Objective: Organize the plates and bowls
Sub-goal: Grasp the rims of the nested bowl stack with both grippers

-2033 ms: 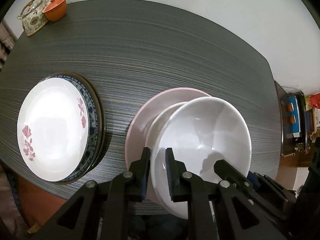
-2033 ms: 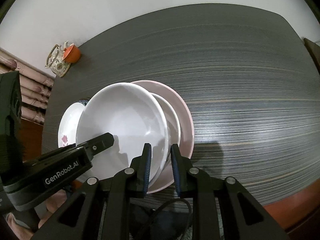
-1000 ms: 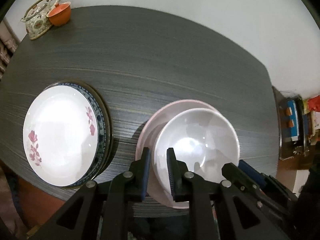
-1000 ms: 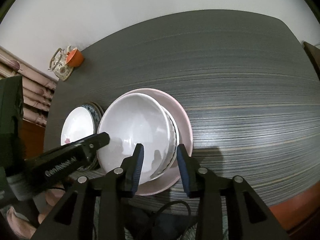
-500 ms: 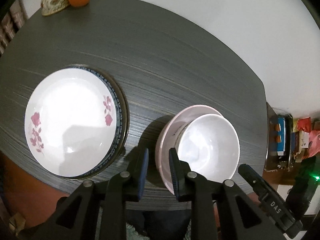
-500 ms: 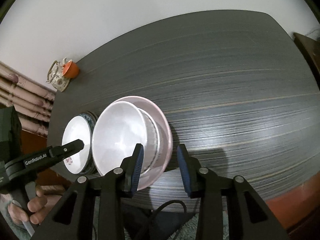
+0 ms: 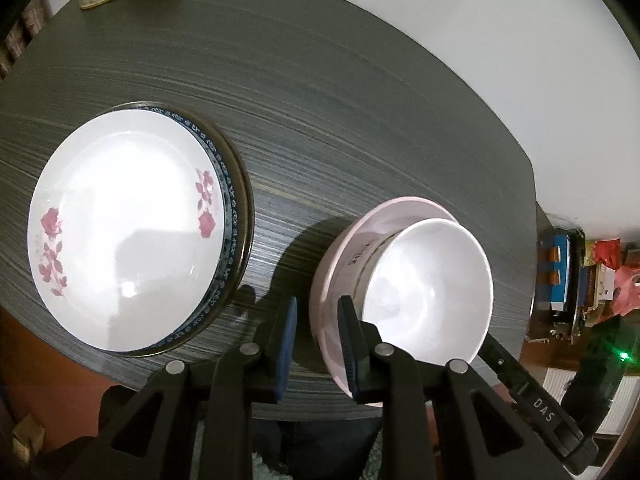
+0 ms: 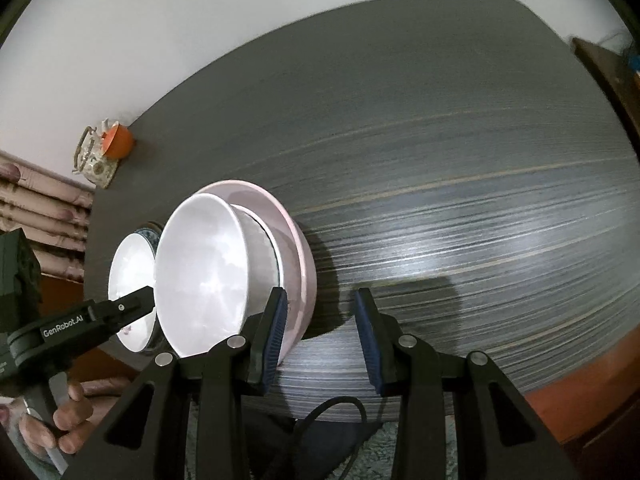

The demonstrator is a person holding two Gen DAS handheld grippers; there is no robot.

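Closest to you, your left gripper (image 7: 315, 344) sits at the near table edge with its jaws parted and nothing pinched; the rim of the pink bowl (image 7: 340, 248) sits just by the right-hand pad, and you can't tell from here if it's touching. Your right gripper (image 8: 323, 334) is the same deal: jaws apart, gripping nothing, left pad just beside the pink bowl's outer wall, right pad over bare table (image 8: 460, 200).

The bowls are nested near the front edge: a white bowl (image 7: 430, 292) on top, another bowl with some printing on its side under it, and the pink one holding both. Top bowl looks empty.

Just left of that stack is the plate pile: a white plate with pink flowers (image 7: 120, 232) lying in a blue-patterned plate (image 7: 231, 216), with a darker rim showing under that. Nothing on the top plate.

Both grippers tilt steeply down at the table. Your hand (image 8: 60, 420) shows wrapped around the left gripper's handle.

Way back at the far left corner sit a patterned teapot (image 8: 93, 160) and an orange cup (image 8: 117, 141), touching
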